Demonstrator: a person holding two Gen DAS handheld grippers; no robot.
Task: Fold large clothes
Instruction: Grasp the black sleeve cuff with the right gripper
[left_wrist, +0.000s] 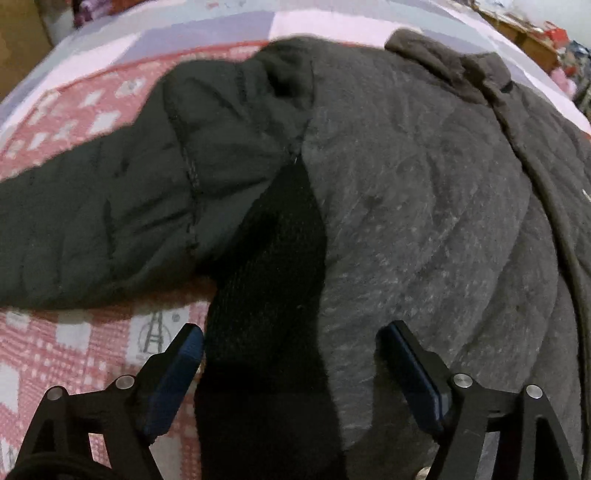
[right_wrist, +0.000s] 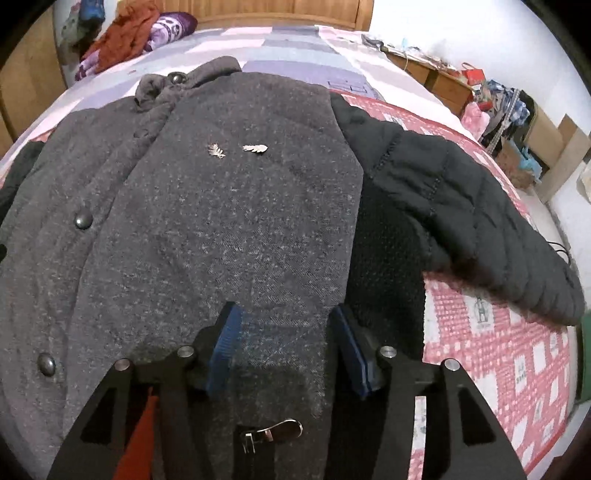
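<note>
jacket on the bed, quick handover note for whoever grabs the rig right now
Left hand-held gripper: open, holding nothing, over the jacket's black side panel.
Right hand-held gripper: open, holding nothing, over the grey front.
Jacket: lies front up and spread flat on the checked bedspread, snaps closed, both black quilted sleeves stretched out to the sides.
Done: laid out.
Left: no fold shows yet; probably bring the sleeves in across the body, then fold the body.

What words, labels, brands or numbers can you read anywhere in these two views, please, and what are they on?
None can be read.
Bedspread: printed tower emblems carry small characters, too blurred to read.
Coat: two leaf-shaped pins, no lettering.
Coat edge in the left view: a small pale mark, cut off.
</note>
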